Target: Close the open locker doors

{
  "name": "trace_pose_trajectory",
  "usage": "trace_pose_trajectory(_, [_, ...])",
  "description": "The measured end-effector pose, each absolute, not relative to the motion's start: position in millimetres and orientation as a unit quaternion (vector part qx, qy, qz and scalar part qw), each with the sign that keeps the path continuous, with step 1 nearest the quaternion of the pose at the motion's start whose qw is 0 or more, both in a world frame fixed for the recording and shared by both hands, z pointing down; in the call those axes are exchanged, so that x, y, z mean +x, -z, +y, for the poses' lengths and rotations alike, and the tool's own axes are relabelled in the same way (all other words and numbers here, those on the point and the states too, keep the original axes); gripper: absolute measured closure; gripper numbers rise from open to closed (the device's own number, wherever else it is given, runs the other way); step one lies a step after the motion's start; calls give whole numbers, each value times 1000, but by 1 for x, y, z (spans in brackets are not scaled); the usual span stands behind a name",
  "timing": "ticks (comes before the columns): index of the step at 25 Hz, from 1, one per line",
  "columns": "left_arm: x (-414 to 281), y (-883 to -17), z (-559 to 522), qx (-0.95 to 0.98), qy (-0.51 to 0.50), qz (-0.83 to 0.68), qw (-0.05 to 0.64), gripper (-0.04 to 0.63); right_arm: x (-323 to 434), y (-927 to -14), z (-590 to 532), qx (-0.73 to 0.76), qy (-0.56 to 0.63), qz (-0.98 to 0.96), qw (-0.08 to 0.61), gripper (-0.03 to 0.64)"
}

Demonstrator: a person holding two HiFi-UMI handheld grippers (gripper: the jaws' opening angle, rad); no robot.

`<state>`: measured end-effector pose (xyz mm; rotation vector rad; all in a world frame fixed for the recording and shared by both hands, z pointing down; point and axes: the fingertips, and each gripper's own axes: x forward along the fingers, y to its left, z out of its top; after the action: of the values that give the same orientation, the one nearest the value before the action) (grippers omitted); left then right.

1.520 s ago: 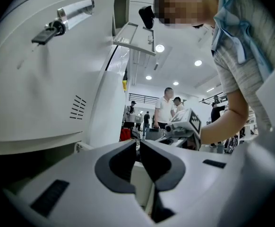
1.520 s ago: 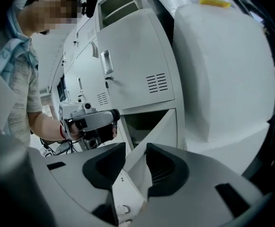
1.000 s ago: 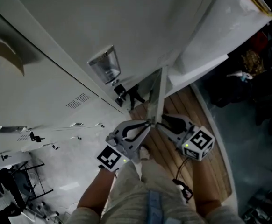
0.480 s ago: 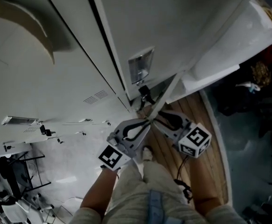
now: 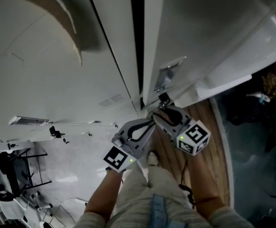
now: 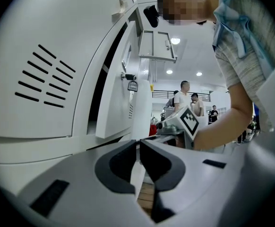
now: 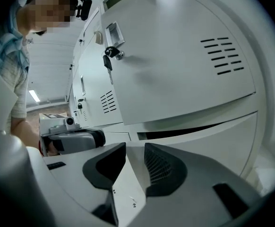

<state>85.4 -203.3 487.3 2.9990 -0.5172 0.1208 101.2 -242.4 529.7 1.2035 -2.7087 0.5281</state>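
Note:
A white locker door (image 5: 209, 23) with a handle recess (image 5: 168, 75) and a hanging key (image 5: 164, 98) stands ajar, with a dark gap (image 5: 137, 37) beside it. Both grippers meet just below the key. My left gripper (image 5: 151, 122) (image 6: 138, 151) is shut on a thin white door edge (image 6: 136, 176). My right gripper (image 5: 158, 116) (image 7: 133, 155) holds the same kind of thin white panel (image 7: 123, 189) between its pads. The left gripper view has an ajar door (image 6: 115, 98) with a key (image 6: 132, 84); the right gripper view has a keyed door (image 7: 110, 56).
Vented locker fronts (image 5: 43, 80) fill the left. A wooden floor strip (image 5: 209, 141) runs below the lockers, with dark clutter (image 5: 271, 84) to the right. Metal frames (image 5: 14, 175) stand at lower left. Another door (image 6: 157, 45) hangs open higher up; people (image 6: 184, 96) stand far off.
The long thin door edge between the grippers has swung in toward the lockers. Both grippers moved with it, closer to the key. The dark gap now shows wider.

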Motion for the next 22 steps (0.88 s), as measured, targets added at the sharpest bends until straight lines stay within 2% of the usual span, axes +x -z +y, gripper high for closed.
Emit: trace_pose_trajectory(22, [76, -488, -222, 980, -38, -189, 51, 588, 84, -541, -285, 408, -155, -897, 67, 494])
